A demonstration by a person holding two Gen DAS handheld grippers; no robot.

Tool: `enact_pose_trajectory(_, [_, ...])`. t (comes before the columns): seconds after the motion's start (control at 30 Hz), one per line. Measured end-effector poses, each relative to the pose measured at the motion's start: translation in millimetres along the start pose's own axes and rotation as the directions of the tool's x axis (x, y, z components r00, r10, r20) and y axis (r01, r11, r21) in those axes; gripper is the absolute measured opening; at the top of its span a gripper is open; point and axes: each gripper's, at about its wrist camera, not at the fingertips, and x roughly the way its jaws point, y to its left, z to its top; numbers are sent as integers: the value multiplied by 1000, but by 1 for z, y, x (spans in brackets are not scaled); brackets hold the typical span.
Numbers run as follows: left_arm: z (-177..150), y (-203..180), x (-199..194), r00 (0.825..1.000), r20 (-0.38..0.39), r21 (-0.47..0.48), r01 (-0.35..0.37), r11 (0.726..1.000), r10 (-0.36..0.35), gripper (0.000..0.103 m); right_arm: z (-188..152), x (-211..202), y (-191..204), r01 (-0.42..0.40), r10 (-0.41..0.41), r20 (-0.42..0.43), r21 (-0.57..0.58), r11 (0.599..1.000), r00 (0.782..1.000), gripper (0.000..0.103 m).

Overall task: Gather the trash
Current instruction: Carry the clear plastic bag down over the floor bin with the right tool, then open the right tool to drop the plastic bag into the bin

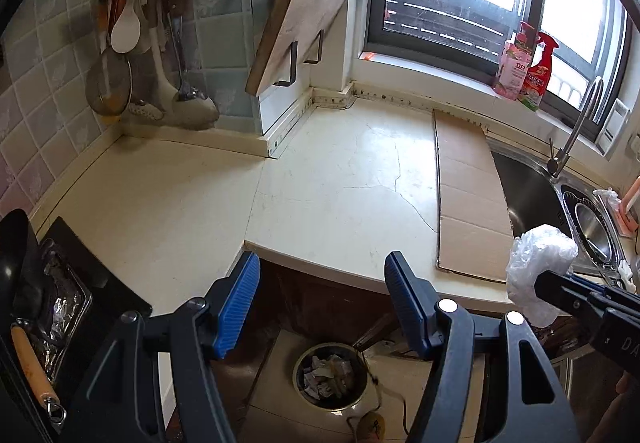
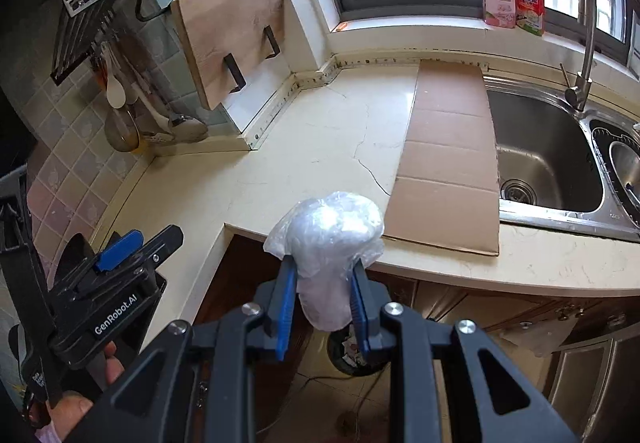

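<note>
Cream countertop (image 1: 328,179) fills both views; cardboard sheet (image 2: 448,163) lies at 3 o'clock beside sink (image 2: 548,155). Sink drain visible in right wrist view only. Trash bin (image 1: 331,375) on floor at 6 o'clock, contents clear in left wrist view only. Right gripper (image 2: 324,307) clamps crumpled plastic bag (image 2: 328,239) above counter edge. Left gripper (image 1: 320,303) spread, holding nothing.

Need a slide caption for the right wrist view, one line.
Right gripper shut on a crumpled plastic bag past the counter edge, above a floor bin.
</note>
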Motion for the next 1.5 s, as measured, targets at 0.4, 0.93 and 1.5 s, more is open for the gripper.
enact_pose_trajectory(0.4, [-35,8,51,995,-77,-15,-61,998,59,63,-27,74,6,-95,88,-186,-32,995,979,25])
enact_pose_trajectory(0.93, [-238,57,249,907,-390,-46,-188,981,156,63,-195,287,-31,-93,63,-434,-47,995,899,26])
enact_pose_trajectory(1.5, [-323,51,361,843,-507,42,-183,982,179,91,-254,414,-72,-3,-20,-573,-39,999,819,45])
